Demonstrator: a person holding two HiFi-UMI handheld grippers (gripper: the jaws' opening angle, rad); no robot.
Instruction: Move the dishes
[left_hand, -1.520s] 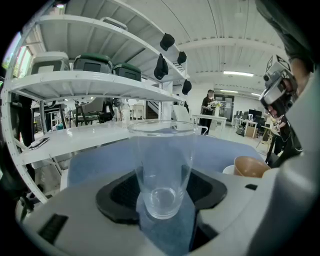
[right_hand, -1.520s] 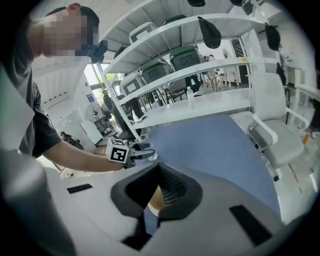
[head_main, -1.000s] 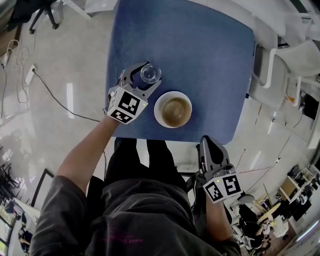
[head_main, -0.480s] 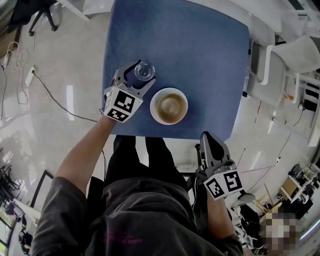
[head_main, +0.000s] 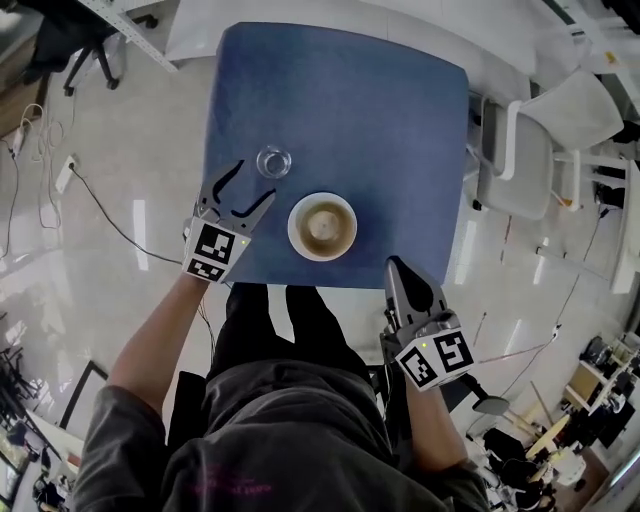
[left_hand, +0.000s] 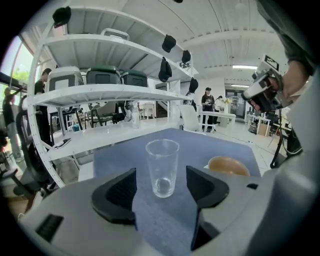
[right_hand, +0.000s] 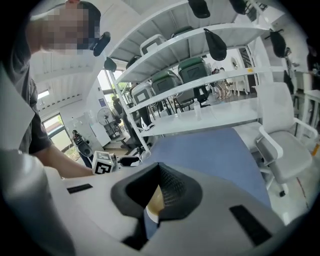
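A clear empty glass (head_main: 272, 161) stands upright on the blue table (head_main: 380, 120), left of centre. To its right and nearer the front edge sits a brown bowl on a white plate (head_main: 322, 226). My left gripper (head_main: 251, 185) is open, just short of the glass and apart from it. In the left gripper view the glass (left_hand: 162, 167) stands beyond the spread jaws of the left gripper (left_hand: 160, 192), and the bowl (left_hand: 228, 165) shows at the right. My right gripper (head_main: 404, 277) is shut and empty, off the table's near edge to the right. In the right gripper view the right gripper (right_hand: 160, 195) points at the table.
A white chair (head_main: 530, 150) stands close to the table's right side. White shelving (left_hand: 100, 90) with dark bins rises beyond the far edge. A cable (head_main: 110, 195) lies on the shiny floor to the left. The person's legs are at the near edge.
My left gripper has let go of the glass and drawn back toward the person. The glass stays standing on the table. The right gripper has hardly moved.
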